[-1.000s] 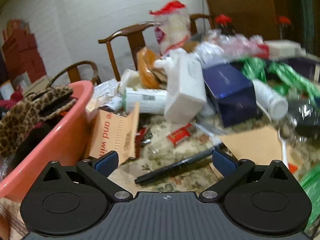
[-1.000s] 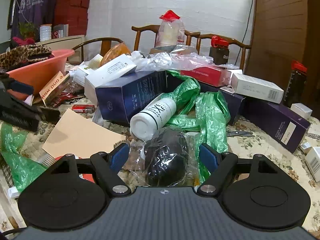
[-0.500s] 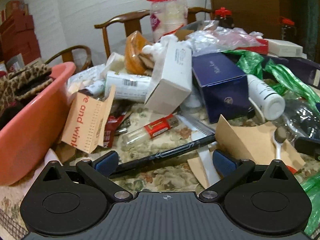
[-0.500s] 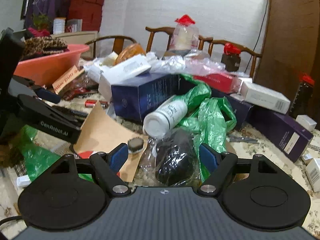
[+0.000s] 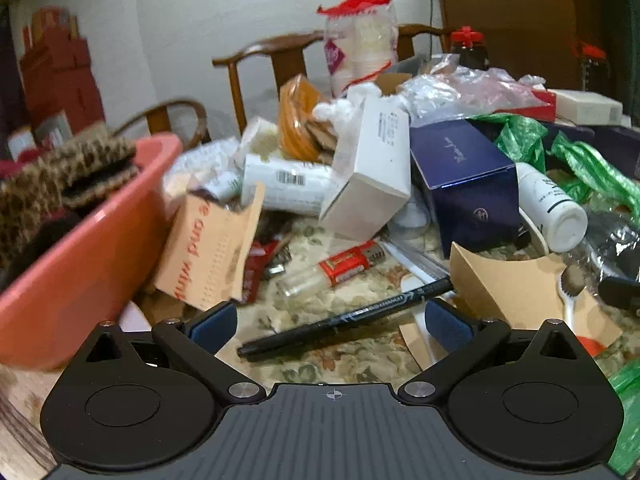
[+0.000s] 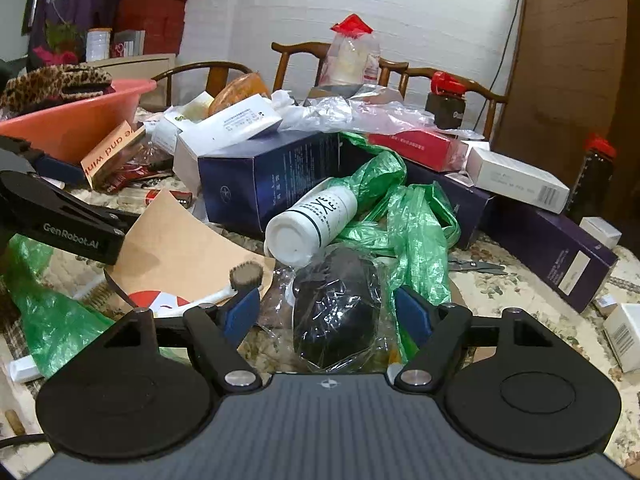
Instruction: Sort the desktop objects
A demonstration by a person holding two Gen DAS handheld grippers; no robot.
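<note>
Left gripper (image 5: 332, 322) fingers spread, black marker (image 5: 344, 320) lying between; right gripper (image 6: 327, 312) fingers released around bagged black object (image 6: 336, 308)

Wooden chairs (image 6: 304, 56) stand behind the bench against a white wall (image 6: 420, 4). Red boxes (image 6: 160, 4) are stacked in the far left corner, beside a purple cloth (image 6: 76, 0) hanging there.

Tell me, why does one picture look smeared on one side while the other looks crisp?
Left wrist view: motion blur smears the pink basin and leopard cloth; the black marker stays fairly sharp. Right wrist view: crisp throughout, white bottle label readable; edges bend from fisheye.
</note>
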